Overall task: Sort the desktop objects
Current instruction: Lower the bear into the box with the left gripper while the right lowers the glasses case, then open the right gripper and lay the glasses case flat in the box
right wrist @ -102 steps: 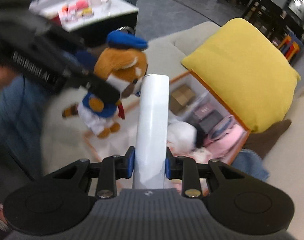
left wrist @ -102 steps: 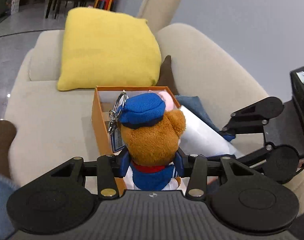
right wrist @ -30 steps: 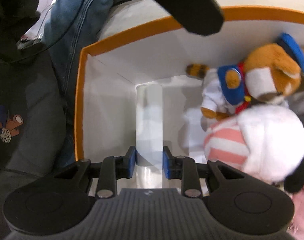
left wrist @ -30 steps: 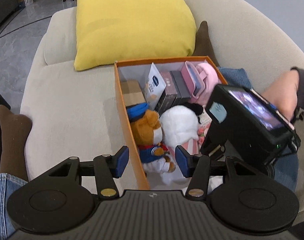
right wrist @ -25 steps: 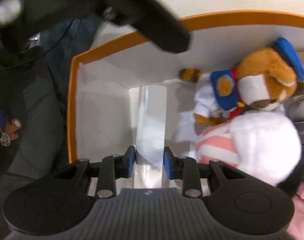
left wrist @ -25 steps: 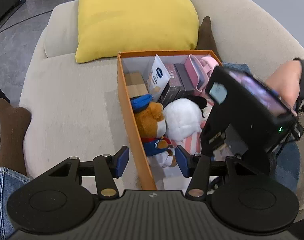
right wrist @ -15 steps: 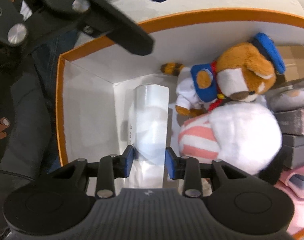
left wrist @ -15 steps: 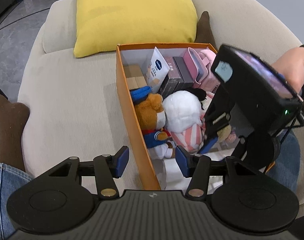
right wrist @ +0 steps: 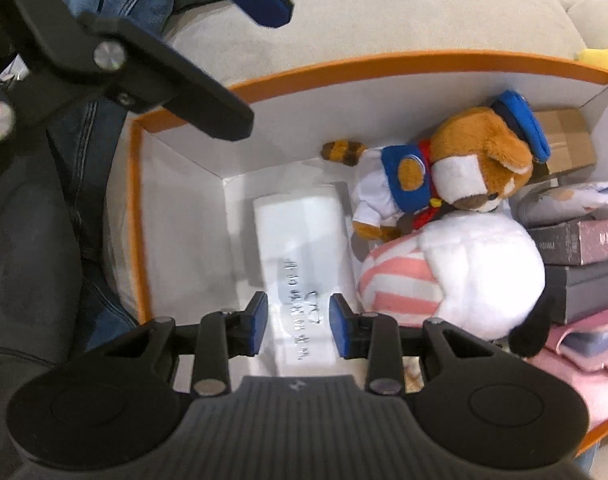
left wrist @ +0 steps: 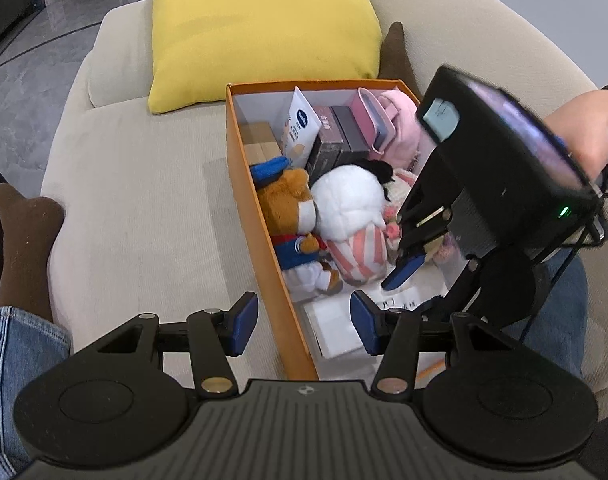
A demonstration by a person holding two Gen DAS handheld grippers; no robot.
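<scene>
White roll (right wrist: 304, 236) released onto near floor of orange box (right wrist: 383, 62), right gripper (right wrist: 298, 324) jaws parted and clear above it, left gripper (left wrist: 300, 322) open, empty; roll looks light, slippery; grasp mid-length.

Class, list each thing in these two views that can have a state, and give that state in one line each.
Orange box: open, partly filled.
White roll: lying flat on the box floor, released.
Bear plush: lying on its side in the box.
Left tongs: open, empty.
Right tongs: open, above the roll.
</scene>
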